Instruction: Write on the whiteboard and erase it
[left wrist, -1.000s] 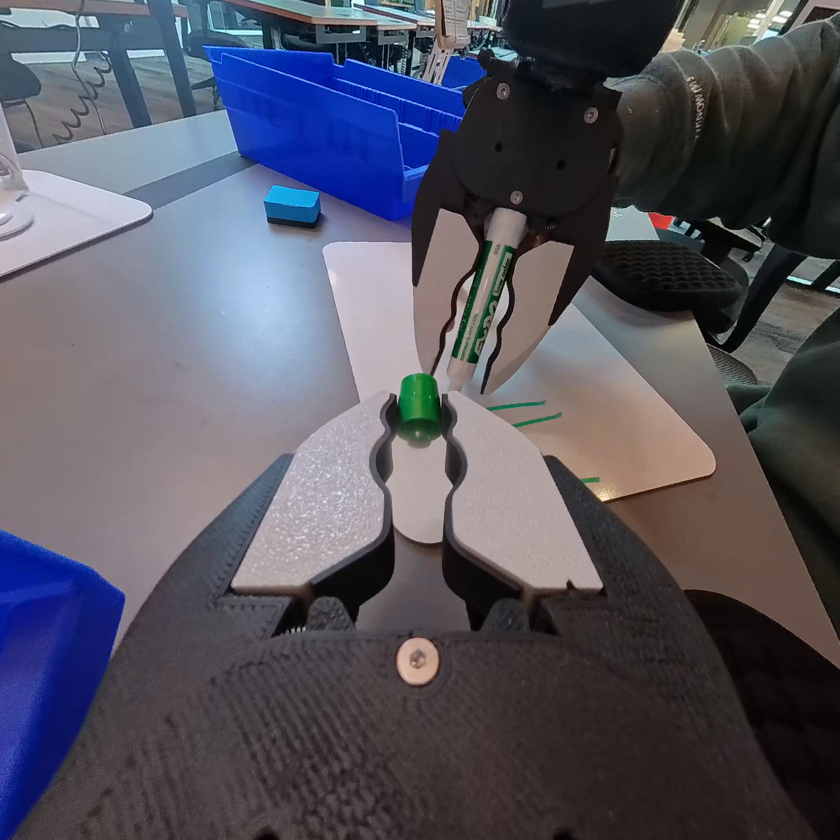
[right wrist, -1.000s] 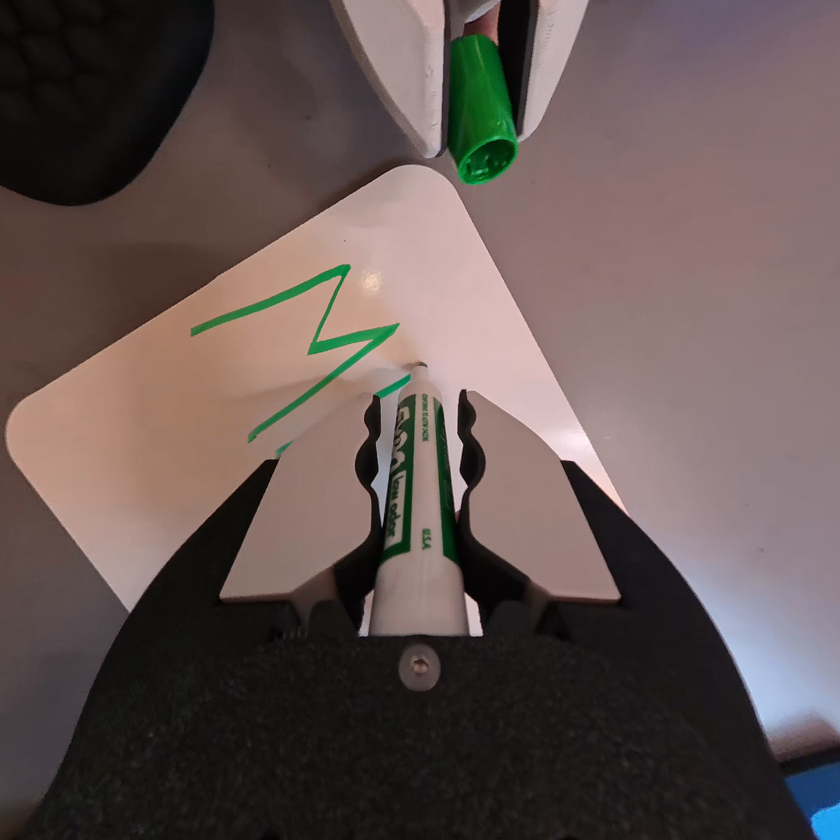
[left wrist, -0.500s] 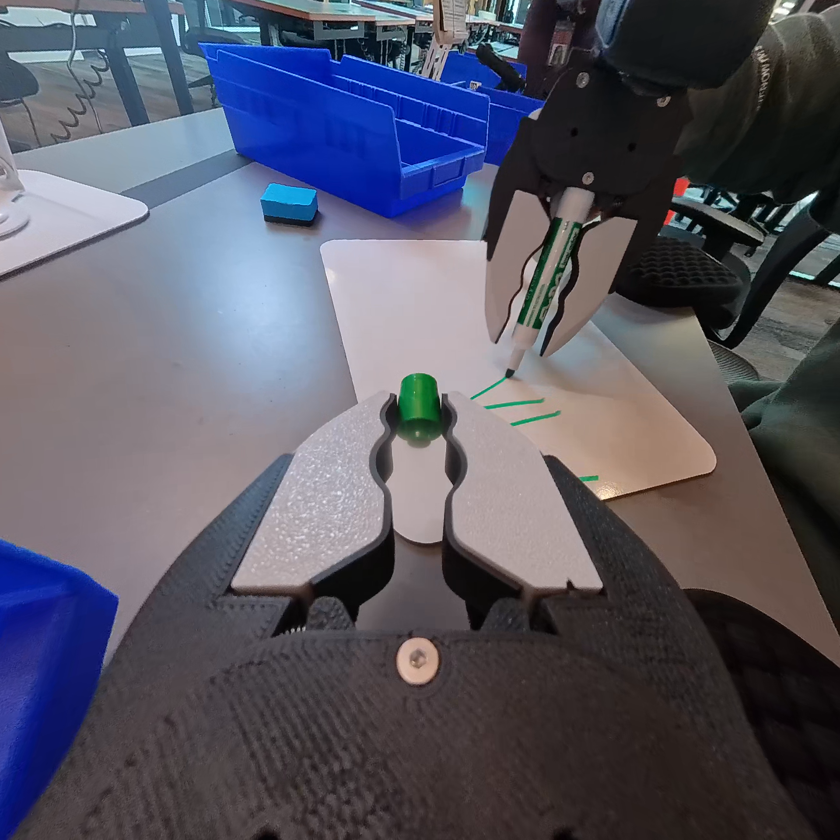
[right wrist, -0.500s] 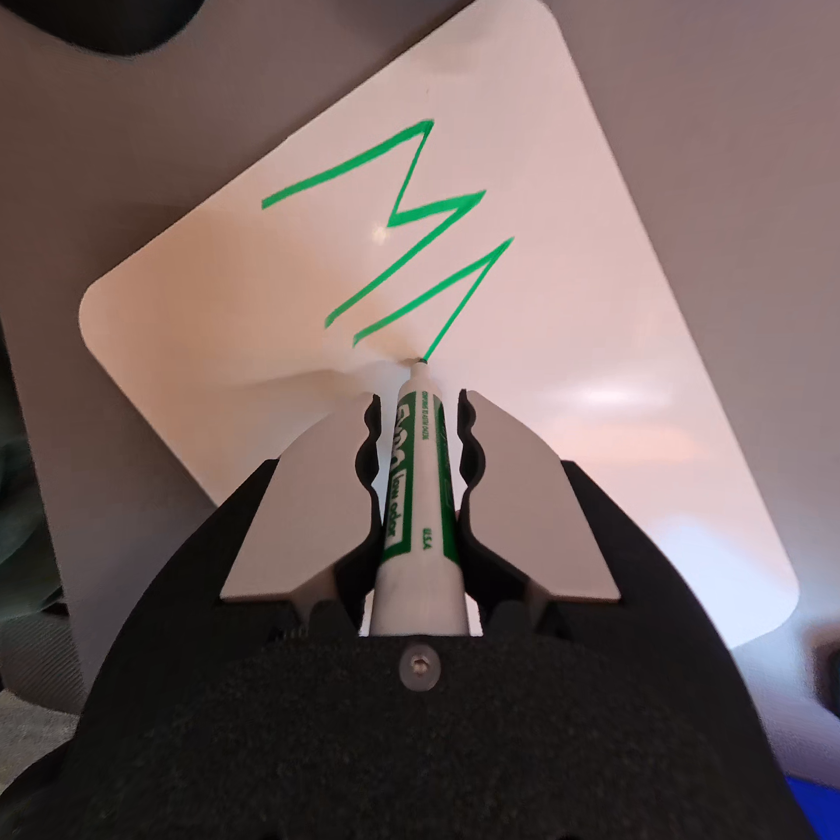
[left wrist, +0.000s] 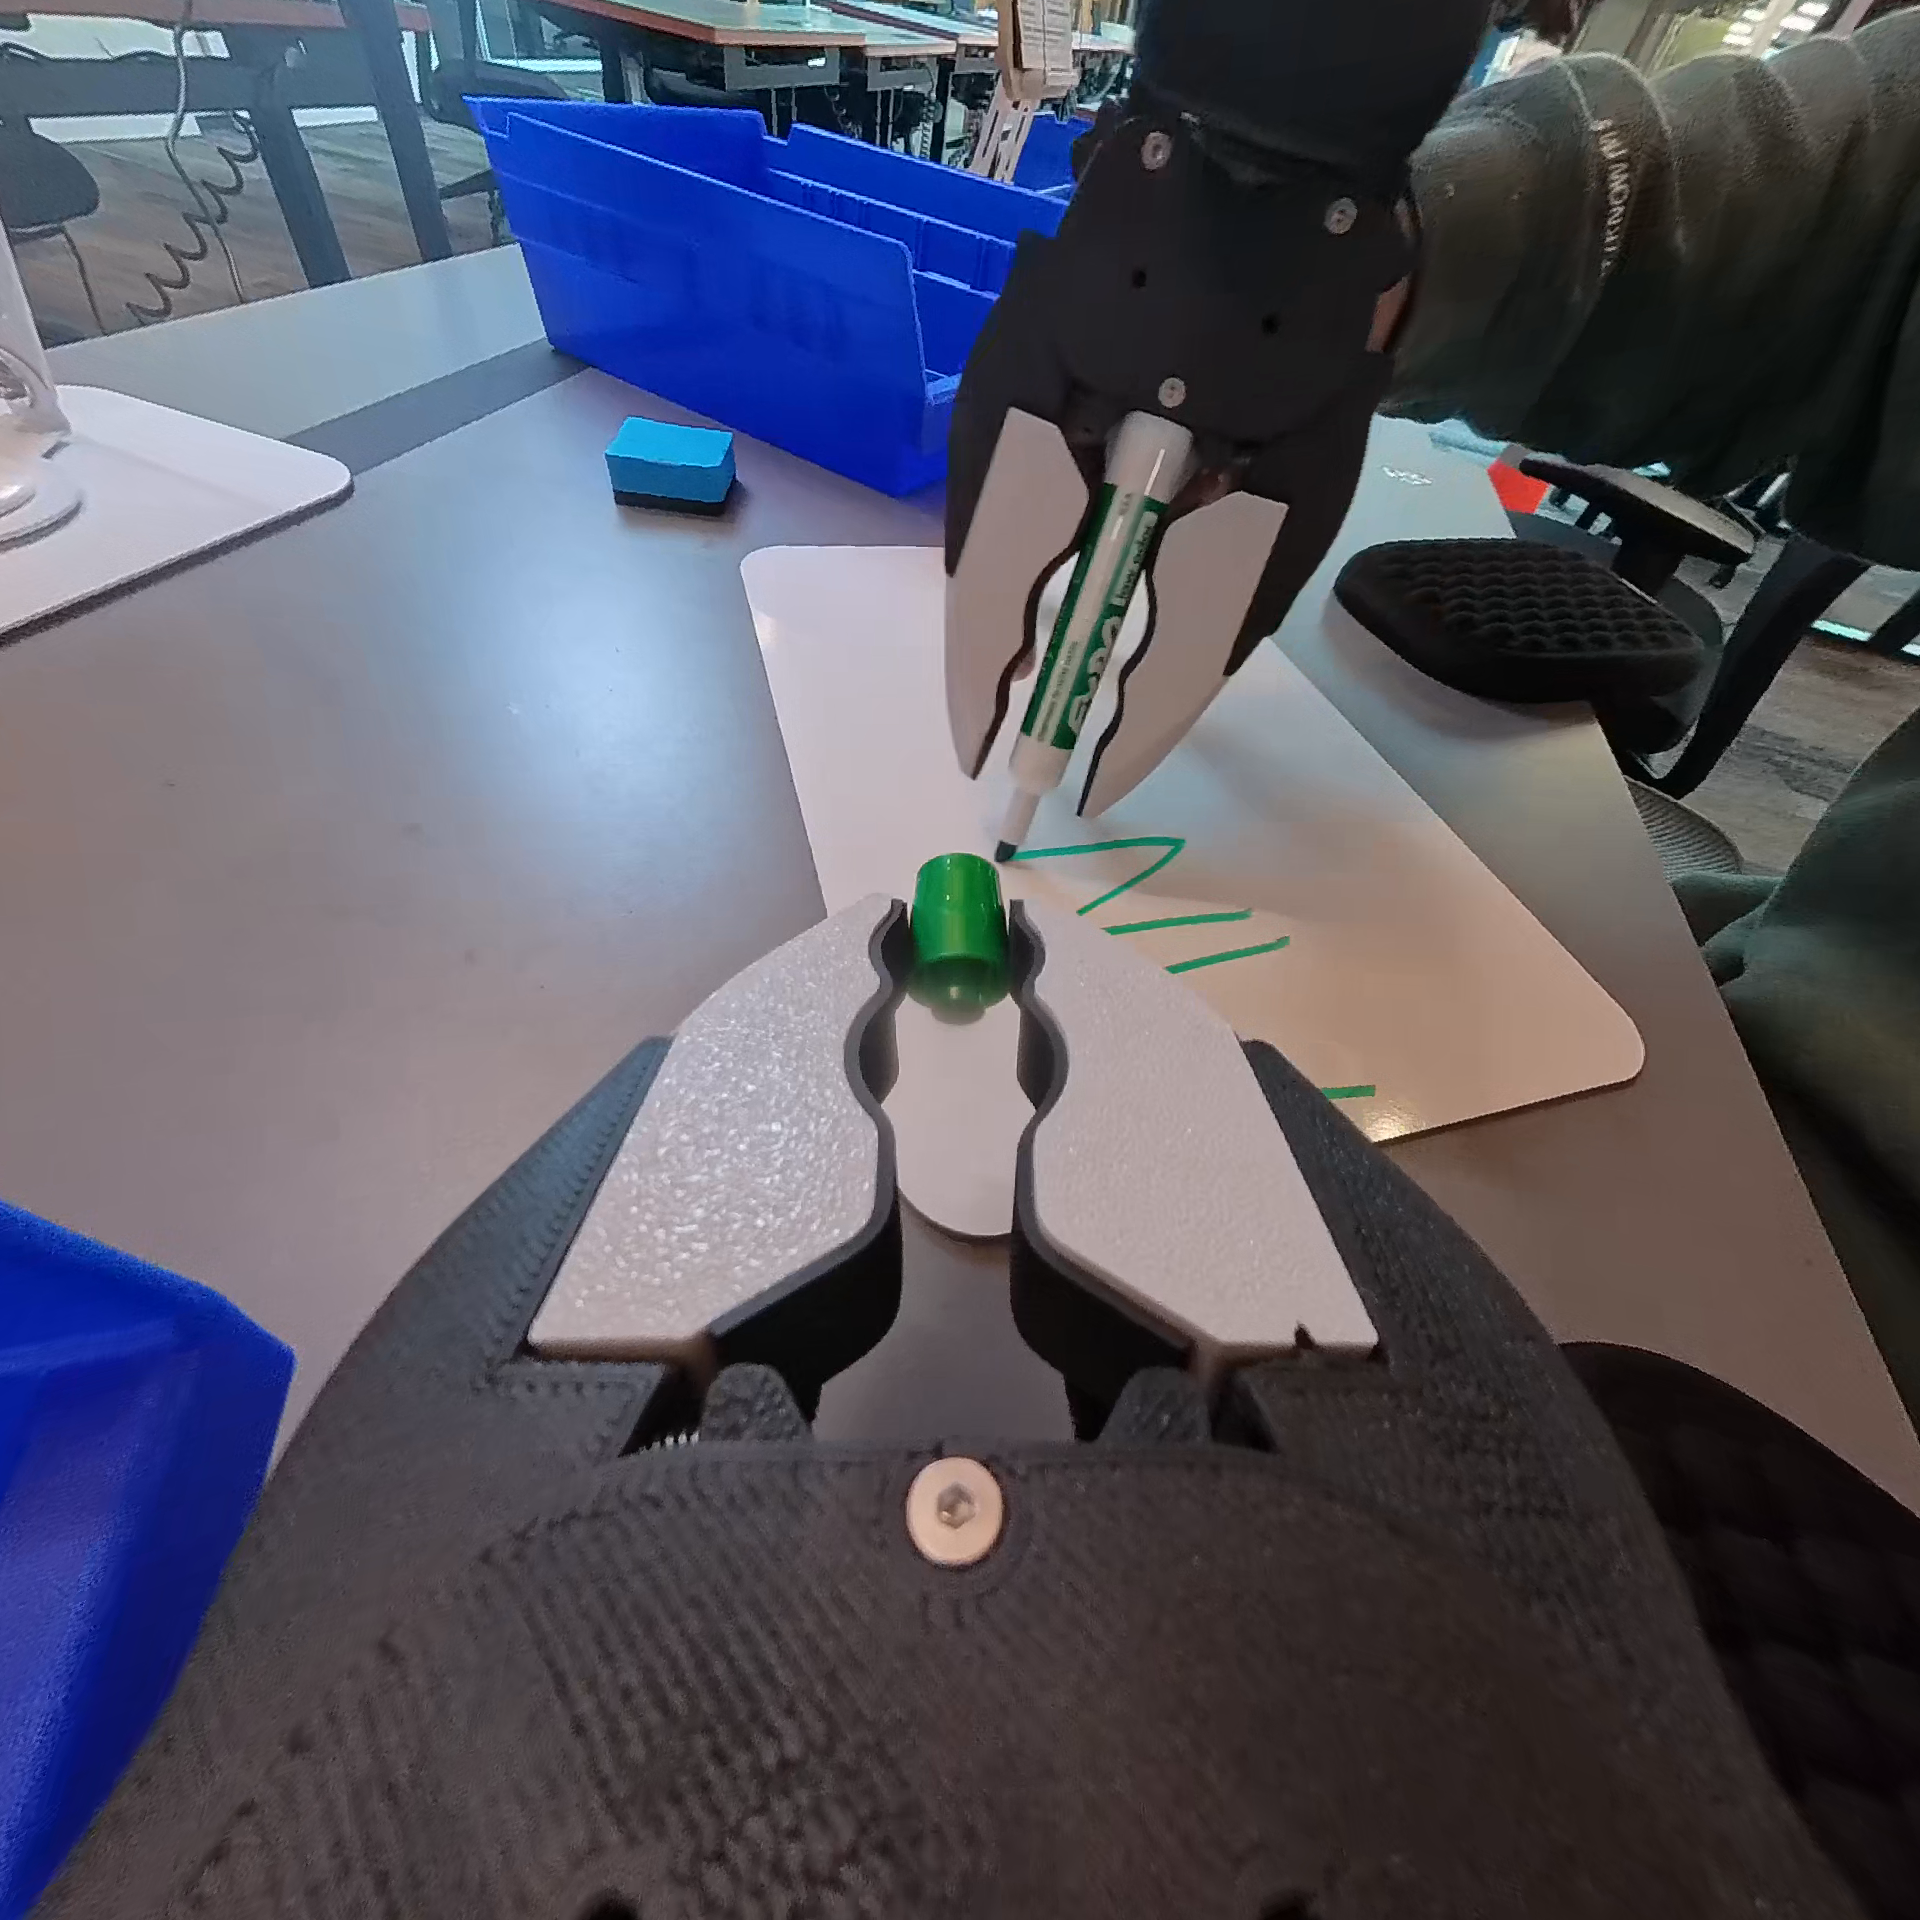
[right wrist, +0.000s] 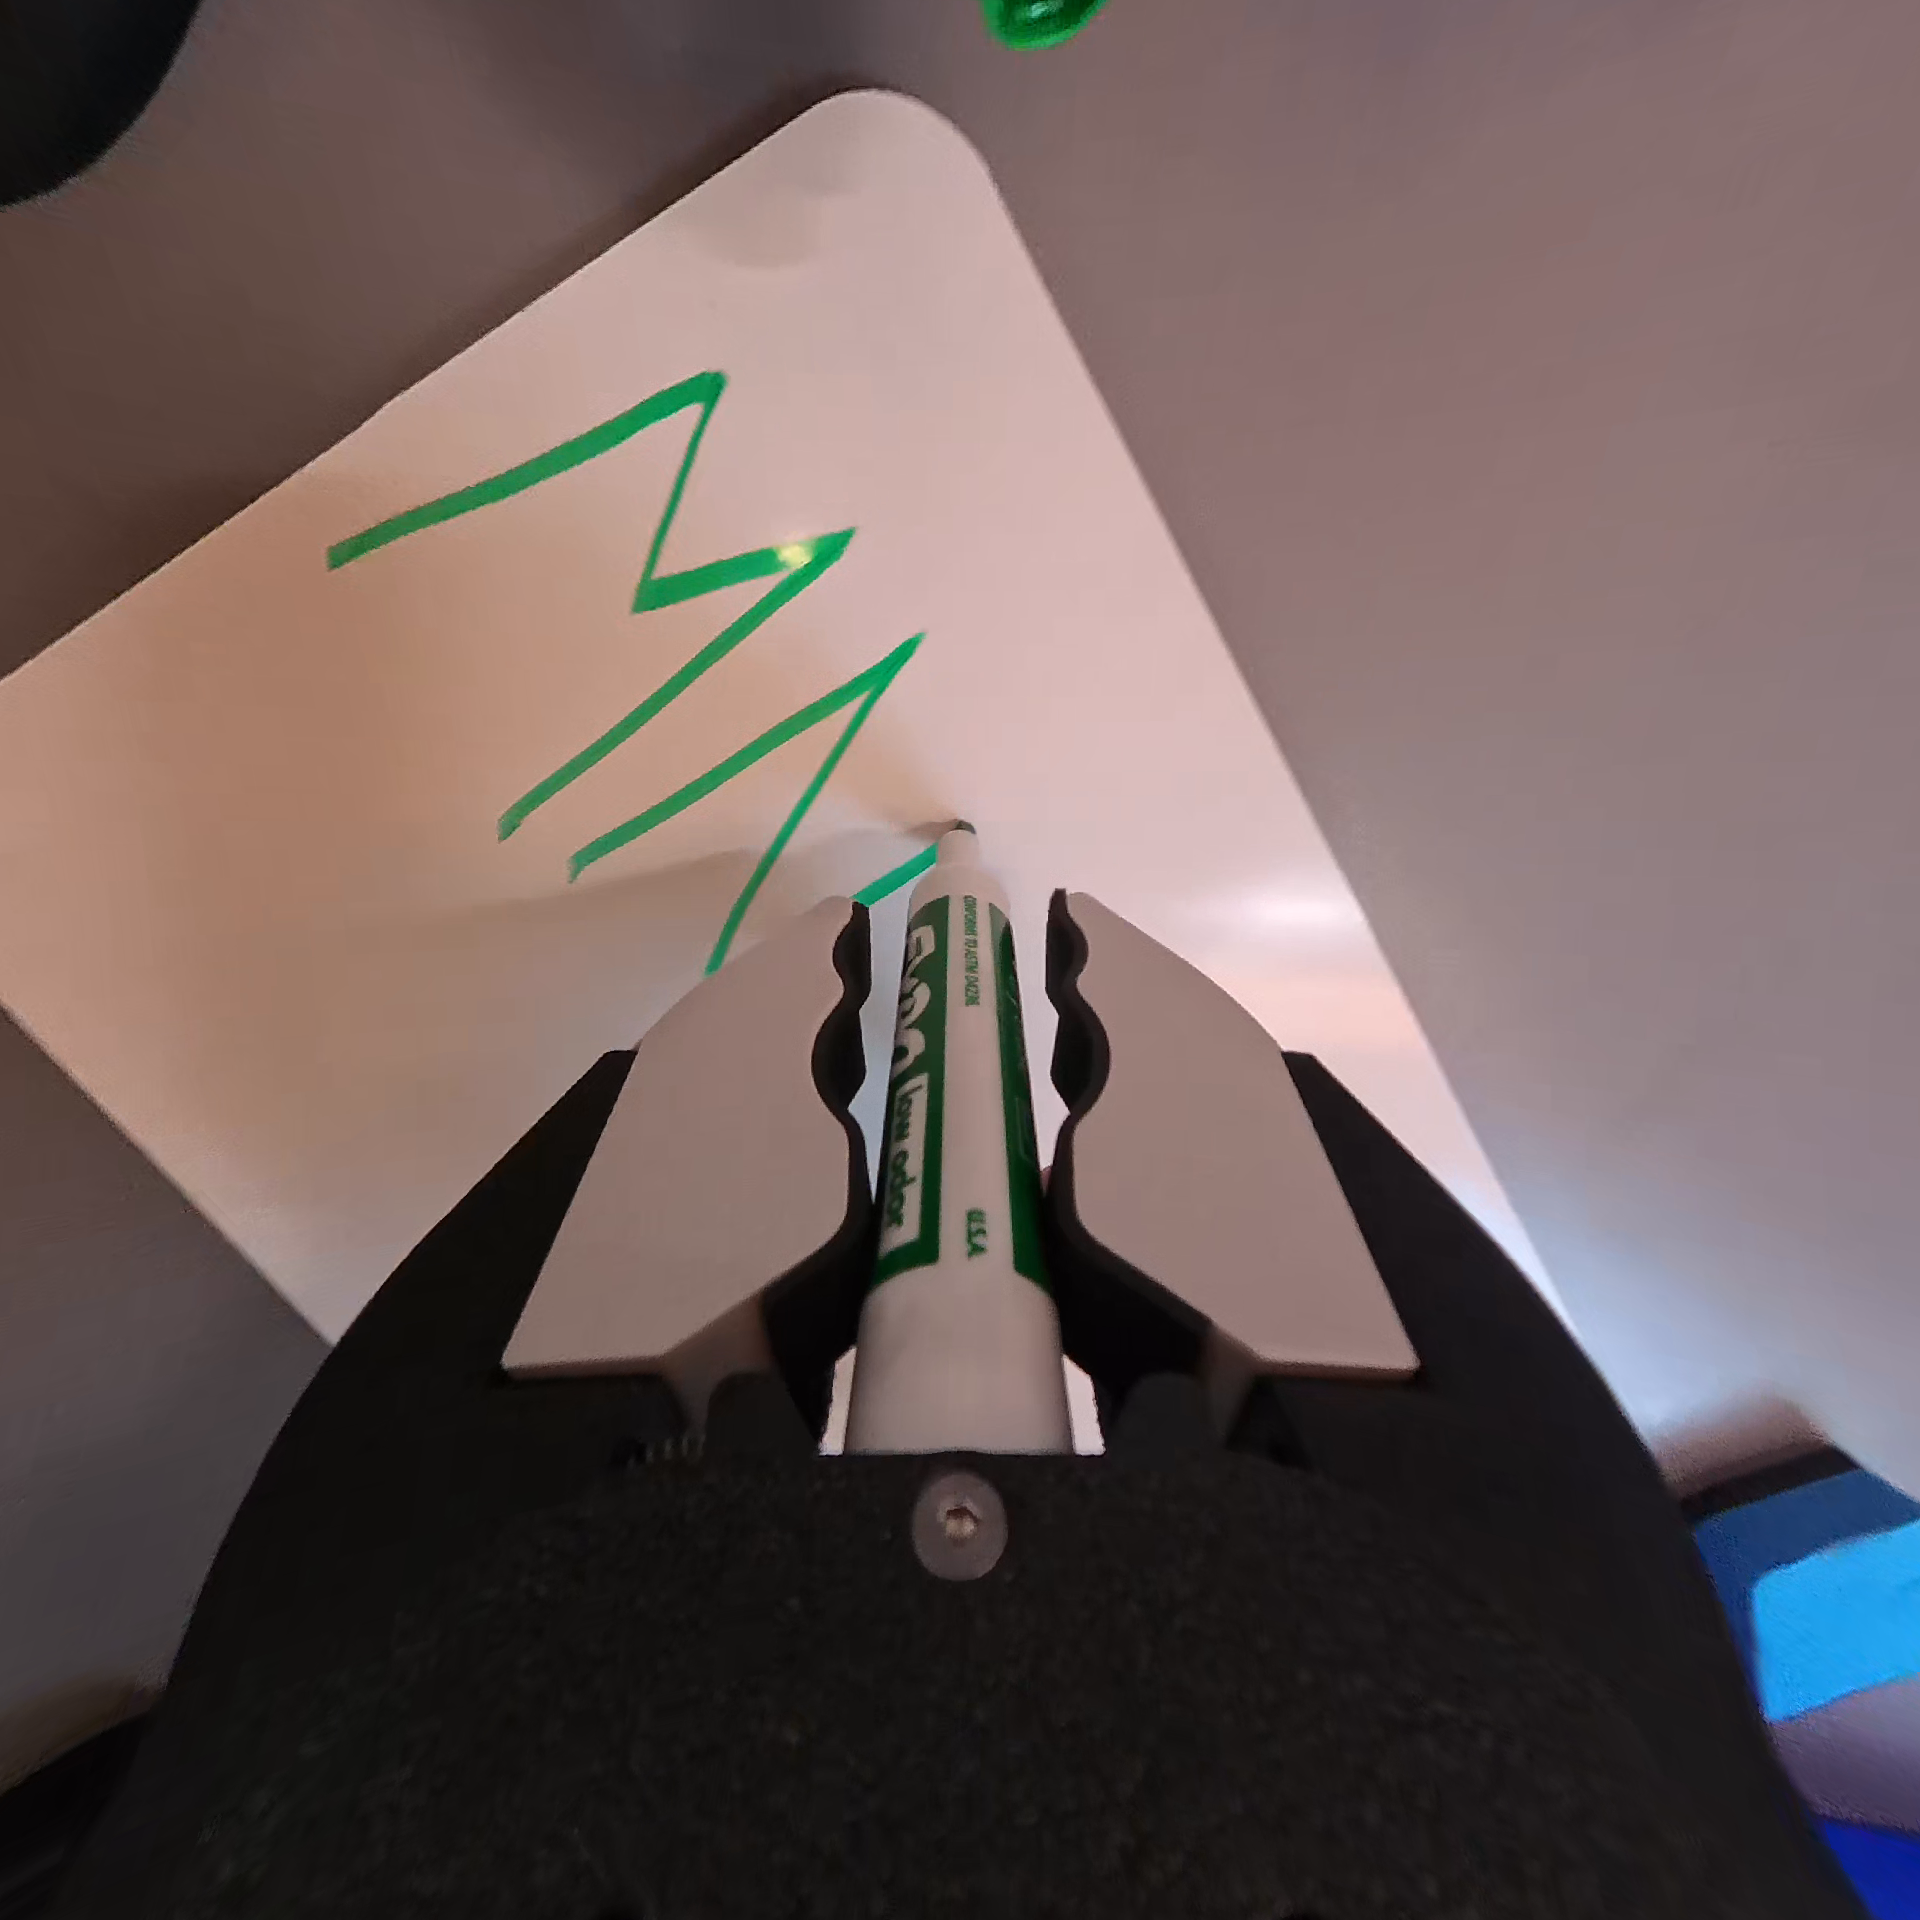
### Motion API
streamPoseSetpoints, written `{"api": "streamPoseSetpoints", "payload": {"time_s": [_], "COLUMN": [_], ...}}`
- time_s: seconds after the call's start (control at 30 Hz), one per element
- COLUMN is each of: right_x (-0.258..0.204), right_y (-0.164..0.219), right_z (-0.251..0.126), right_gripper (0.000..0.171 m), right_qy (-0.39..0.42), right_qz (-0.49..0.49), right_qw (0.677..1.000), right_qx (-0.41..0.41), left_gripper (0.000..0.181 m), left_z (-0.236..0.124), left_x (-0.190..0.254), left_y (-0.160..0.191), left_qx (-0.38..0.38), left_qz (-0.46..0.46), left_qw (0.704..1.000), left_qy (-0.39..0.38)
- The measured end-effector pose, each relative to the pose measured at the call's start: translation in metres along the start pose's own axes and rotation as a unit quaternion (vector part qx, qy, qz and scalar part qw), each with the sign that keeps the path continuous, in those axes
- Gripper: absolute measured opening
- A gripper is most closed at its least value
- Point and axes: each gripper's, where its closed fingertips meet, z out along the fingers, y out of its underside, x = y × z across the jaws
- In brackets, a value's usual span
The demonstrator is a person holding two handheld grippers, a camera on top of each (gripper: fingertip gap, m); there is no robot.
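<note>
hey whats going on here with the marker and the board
A person is working two handheld grippers. The right gripper clamps a green marker, tip on the whiteboard, drawing a green zigzag. The left gripper holds the marker's green cap beside it. A blue eraser sits unused on the table.

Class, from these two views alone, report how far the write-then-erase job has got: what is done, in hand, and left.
Done: the green marker cap is off, held in the left hand-held gripper. In hand: the right hand-held gripper grips the green-and-white marker, its tip on the white rounded whiteboard at the end of a green zigzag line. Left: erasing; the blue foam eraser lies untouched on the grey table.
</note>
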Motion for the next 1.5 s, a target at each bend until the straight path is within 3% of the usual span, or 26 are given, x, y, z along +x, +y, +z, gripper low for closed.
{"api": "streamPoseSetpoints", "payload": {"time_s": [0.23,0.37,0.73,1.0,1.2,1.5], "right_x": [0.008,0.019,0.026,-0.008,-0.039,0.005], "right_y": [-0.009,0.008,0.023,0.020,0.043,0.066], "right_z": [-0.008,-0.022,-0.007,-0.009,-0.021,-0.027], "right_gripper": [0.033,0.033,0.033,0.033,0.033,0.033], "right_qy": [-0.003,0.019,0.011,-0.036,-0.050,0.004], "right_qz": [0.017,0.042,0.059,0.037,0.029,0.060], "right_qw": [0.999,0.998,0.998,0.999,0.998,0.998], "right_qx": [0.043,0.049,0.025,0.011,-0.021,-0.033], "left_gripper": [0.018,0.018,0.018,0.018,0.018,0.018], "left_z": [-0.001,0.001,0.000,0.001,0.001,0.001], "left_x": [-0.001,-0.002,-0.001,-0.002,-0.002,0.000], "left_y": [0.000,0.003,0.002,0.003,0.004,0.003], "left_qx": [0.000,-0.004,-0.003,-0.004,-0.004,-0.003], "left_qz": [-0.001,-0.003,-0.001,-0.004,-0.007,-0.005], "left_qw": [1.000,1.000,1.000,1.000,1.000,1.000], "left_qy": [0.000,0.000,0.000,0.000,0.000,0.002]}}
